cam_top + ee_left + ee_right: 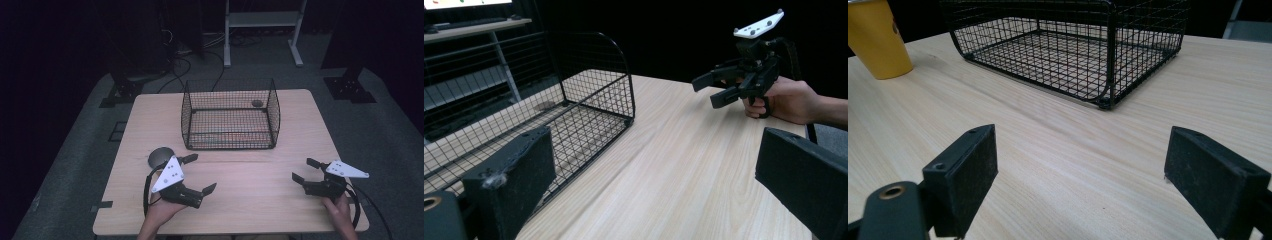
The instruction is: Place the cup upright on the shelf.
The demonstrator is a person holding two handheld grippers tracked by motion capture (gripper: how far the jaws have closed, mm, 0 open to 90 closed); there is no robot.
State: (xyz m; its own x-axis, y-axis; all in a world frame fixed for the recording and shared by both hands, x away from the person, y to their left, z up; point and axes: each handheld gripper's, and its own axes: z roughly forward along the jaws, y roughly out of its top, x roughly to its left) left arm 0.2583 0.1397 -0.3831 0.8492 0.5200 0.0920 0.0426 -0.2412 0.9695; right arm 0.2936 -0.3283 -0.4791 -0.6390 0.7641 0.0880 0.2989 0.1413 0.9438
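The room behind the worktop [250, 170] is sitting in darkness, and a small dark spot by the wire basket's [230, 117] far right corner is too small to identify. The left claw [197, 174] is hanging wide open, gripping nothing, just beside a cup [161, 156] that is showing yellow in the right gripper view and partly hiding behind that claw. The right claw [306, 171] is also gaping wide, holding nothing, over bare wood. The basket is sitting mid-worktop, seemingly carrying nothing.
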